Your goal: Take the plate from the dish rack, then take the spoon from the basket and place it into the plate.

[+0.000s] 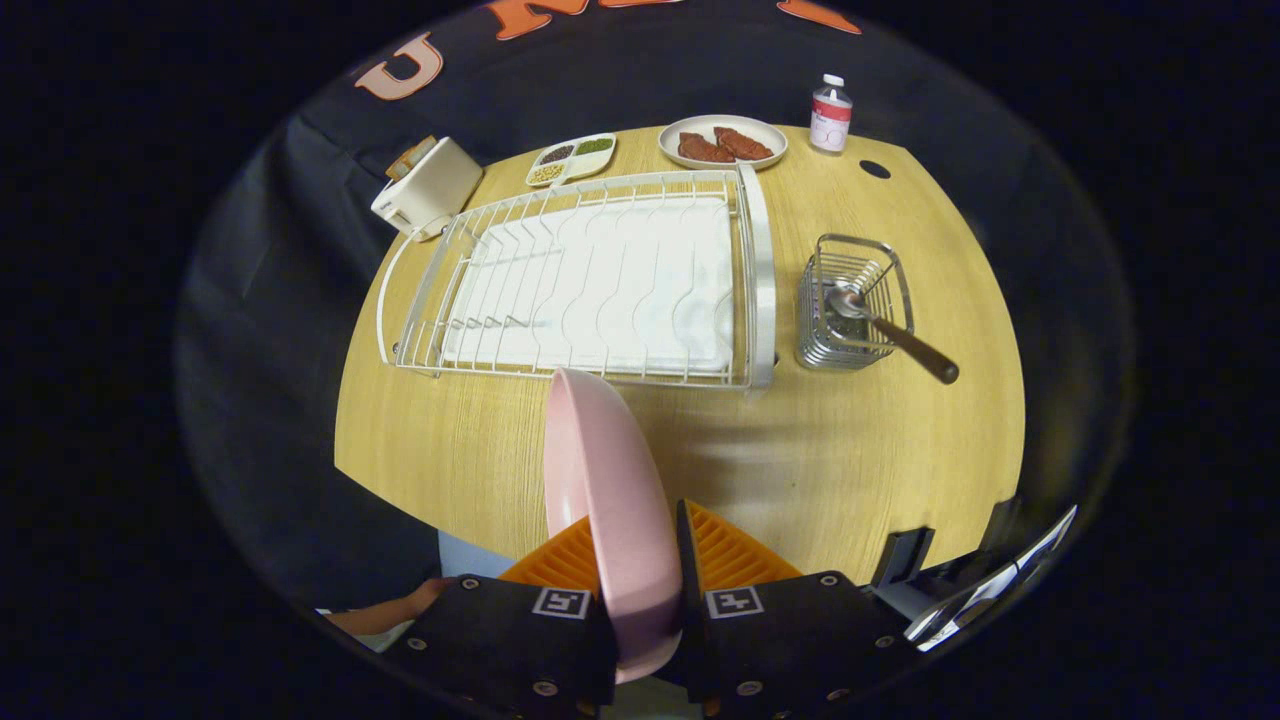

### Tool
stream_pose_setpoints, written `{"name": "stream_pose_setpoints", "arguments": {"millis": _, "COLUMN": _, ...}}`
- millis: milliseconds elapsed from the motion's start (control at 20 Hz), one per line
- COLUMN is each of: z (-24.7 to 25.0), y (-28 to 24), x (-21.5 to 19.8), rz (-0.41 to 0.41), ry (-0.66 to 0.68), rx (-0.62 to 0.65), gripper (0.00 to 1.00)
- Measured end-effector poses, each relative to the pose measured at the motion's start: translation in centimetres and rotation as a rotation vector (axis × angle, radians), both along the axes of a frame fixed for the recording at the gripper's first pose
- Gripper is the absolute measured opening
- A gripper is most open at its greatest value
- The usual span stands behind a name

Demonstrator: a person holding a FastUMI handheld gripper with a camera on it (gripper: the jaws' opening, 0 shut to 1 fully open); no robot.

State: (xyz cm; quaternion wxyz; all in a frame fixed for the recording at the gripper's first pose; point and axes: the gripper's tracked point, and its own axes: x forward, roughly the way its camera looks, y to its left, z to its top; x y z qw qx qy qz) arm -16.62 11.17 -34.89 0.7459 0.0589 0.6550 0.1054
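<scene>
While the wooden counter (850, 450) fills most of the view, the white dish rack (590, 280) sits near its far edge, toward the left. The pink plate (610, 500) is out of the rack. It stands on its edge between the two orange fingers (745, 555), and both fingers press on it, one on each side. The top of the plate reaches up to just below the front rail of the rack.

A white toaster (428, 188) sits at the far left corner of the counter. The wire basket (852, 305) stands just right of the rack. The spoon (890, 330) is in the basket, with its brown handle leaning out over the near rim. A plate of meat (722, 142), a small tray (571, 158) and a bottle (830, 112) line the far edge.
</scene>
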Motion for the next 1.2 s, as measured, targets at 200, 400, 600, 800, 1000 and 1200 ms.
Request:
{"name": "stream_pose_setpoints", "arguments": {"millis": 200, "z": -2.7, "y": -0.5, "x": -0.2, "rz": -0.033, "ry": -0.017, "rx": -0.029, "gripper": 0.28}}
{"name": "stream_pose_setpoints", "arguments": {"millis": 400, "z": -4.5, "y": 0.5, "x": -0.5, "rz": -0.064, "ry": -0.023, "rx": 0.035, "gripper": 0.28}}
{"name": "stream_pose_setpoints", "arguments": {"millis": 600, "z": -5.6, "y": 0.8, "x": -0.9, "rz": -0.086, "ry": -0.018, "rx": 0.08, "gripper": 0.28}}
{"name": "stream_pose_setpoints", "arguments": {"millis": 800, "z": -7.0, "y": -0.6, "x": -0.4, "rz": -0.109, "ry": -0.027, "rx": 0.052, "gripper": 0.33}}
{"name": "stream_pose_setpoints", "arguments": {"millis": 1000, "z": -7.8, "y": -1.4, "x": -0.1, "rz": -0.14, "ry": -0.019, "rx": 0.04, "gripper": 0.42}}
{"name": "stream_pose_setpoints", "arguments": {"millis": 1200, "z": -8.8, "y": -2.9, "x": 0.5, "rz": -0.121, "ry": -0.057, "rx": -0.043, "gripper": 0.53}}
